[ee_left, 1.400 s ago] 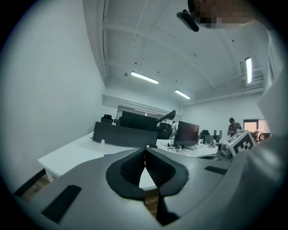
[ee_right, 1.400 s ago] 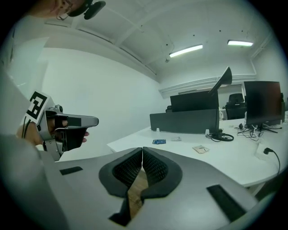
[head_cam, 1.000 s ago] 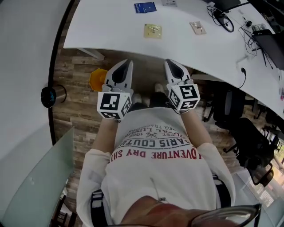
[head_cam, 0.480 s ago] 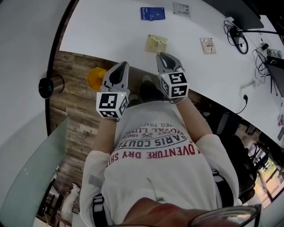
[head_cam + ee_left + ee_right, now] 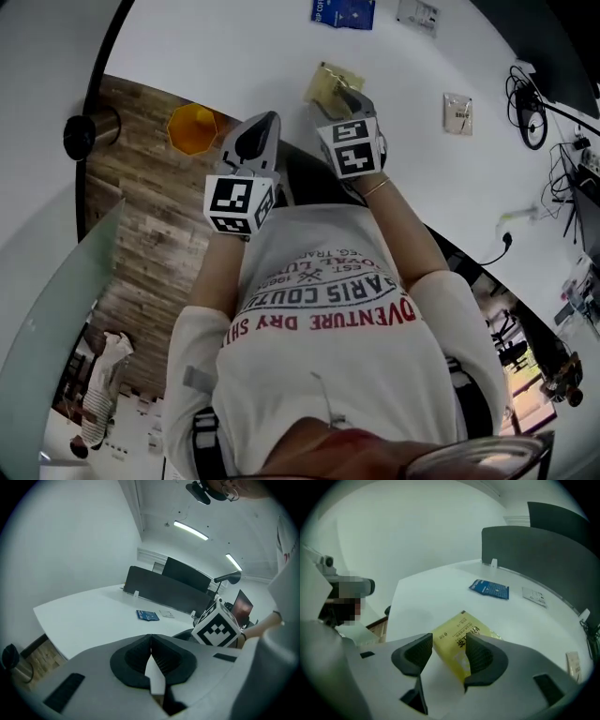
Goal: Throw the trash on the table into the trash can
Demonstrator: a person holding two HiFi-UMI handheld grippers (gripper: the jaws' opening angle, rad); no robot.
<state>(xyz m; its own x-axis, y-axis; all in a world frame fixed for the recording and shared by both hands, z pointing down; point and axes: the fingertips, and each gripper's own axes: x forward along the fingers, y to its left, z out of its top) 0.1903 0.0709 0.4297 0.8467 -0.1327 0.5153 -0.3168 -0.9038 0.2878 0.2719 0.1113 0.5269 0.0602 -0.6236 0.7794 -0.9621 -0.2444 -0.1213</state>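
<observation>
Advanced and lowered the right gripper [image 5: 449,641] toward the white table [image 5: 234,56] since a second ago; just opened its jaws wide, gripping nothing. Now straddling the near corner of the flat yellow printed packet [image 5: 461,629], lying slantwise on the table, long axis running away rightward. Much nearer than the left gripper [image 5: 151,641], closed and empty.

The right gripper [image 5: 349,98], its jaws just opening with the yellow packet [image 5: 322,84] between them, hid that packet's near end in the head view. That view's top edge cut off the blue packet [image 5: 343,11]. Print on the beige sachet [image 5: 457,112] was unreadably small.
</observation>
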